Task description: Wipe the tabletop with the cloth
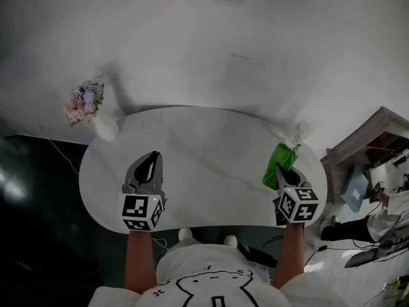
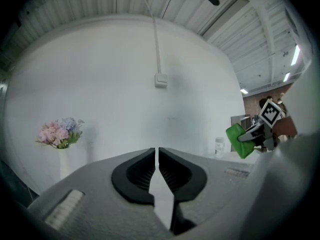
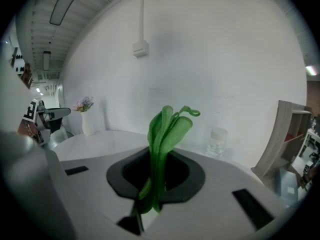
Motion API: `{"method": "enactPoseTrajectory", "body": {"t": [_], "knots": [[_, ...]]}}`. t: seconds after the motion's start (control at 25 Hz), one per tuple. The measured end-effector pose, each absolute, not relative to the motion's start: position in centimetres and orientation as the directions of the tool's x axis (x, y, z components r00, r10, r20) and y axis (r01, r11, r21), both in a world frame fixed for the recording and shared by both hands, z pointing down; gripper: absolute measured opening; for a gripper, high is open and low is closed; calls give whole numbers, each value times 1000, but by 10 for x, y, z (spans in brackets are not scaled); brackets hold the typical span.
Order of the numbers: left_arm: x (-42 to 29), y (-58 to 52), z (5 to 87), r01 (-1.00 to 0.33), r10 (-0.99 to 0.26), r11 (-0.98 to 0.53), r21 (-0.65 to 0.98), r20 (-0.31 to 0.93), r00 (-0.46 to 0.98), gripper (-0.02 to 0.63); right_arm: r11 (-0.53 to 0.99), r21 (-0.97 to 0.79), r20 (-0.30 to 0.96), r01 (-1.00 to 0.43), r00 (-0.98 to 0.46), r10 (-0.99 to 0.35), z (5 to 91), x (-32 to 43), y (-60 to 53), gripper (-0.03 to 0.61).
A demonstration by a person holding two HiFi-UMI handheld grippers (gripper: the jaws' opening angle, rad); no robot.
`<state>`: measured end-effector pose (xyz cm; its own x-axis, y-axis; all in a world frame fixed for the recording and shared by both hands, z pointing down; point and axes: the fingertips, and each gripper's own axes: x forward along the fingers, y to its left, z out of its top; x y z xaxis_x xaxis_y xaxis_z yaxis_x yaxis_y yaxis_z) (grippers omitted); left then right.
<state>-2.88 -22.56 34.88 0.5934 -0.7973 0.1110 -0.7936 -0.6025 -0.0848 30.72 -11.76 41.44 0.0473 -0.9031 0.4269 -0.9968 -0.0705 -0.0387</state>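
Observation:
A green cloth [image 1: 279, 164] hangs folded above the right end of the white oval tabletop [image 1: 211, 171]. My right gripper [image 1: 284, 172] is shut on it; in the right gripper view the cloth [image 3: 165, 144] stands up from between the closed jaws. The left gripper view catches the same cloth [image 2: 240, 140] at its far right. My left gripper [image 1: 149, 165] hovers over the table's left front part, jaws shut with nothing between them, as the left gripper [image 2: 156, 160] view shows.
A white vase of pink and blue flowers [image 1: 89, 110] stands at the table's back left edge. A small clear bottle [image 1: 296, 133] sits at the back right, near the cloth. A wooden shelf unit [image 1: 367, 152] and cables lie on the floor to the right.

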Motion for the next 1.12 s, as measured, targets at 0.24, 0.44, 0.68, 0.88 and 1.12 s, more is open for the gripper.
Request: {"method": "enactPoseTrajectory", "body": {"t": [0.24,0.44,0.68,0.88,1.12], "knots": [[-80,-242,347,-823,-825,-563,-77,103,555,21,26,-47,406,-999,-43,-913,409,238,-165,43],[-121,-254,349,-844,-846,-531,-79,104,523,21,115,-89,395,-989,-141,-908,410,177,-204,43],[-162,-270,353,-867,-869,-493,-72,99,485,21,252,-81,393,-964,-264,-881,406,97,-255,43],[-184,-287,360,-877,-877,-476,-56,104,469,21,335,-122,392,-934,-356,-849,400,42,-301,43],[-201,-302,371,-871,-869,-488,-48,117,481,21,416,-152,411,-896,-440,-798,405,-11,-349,43]]}}
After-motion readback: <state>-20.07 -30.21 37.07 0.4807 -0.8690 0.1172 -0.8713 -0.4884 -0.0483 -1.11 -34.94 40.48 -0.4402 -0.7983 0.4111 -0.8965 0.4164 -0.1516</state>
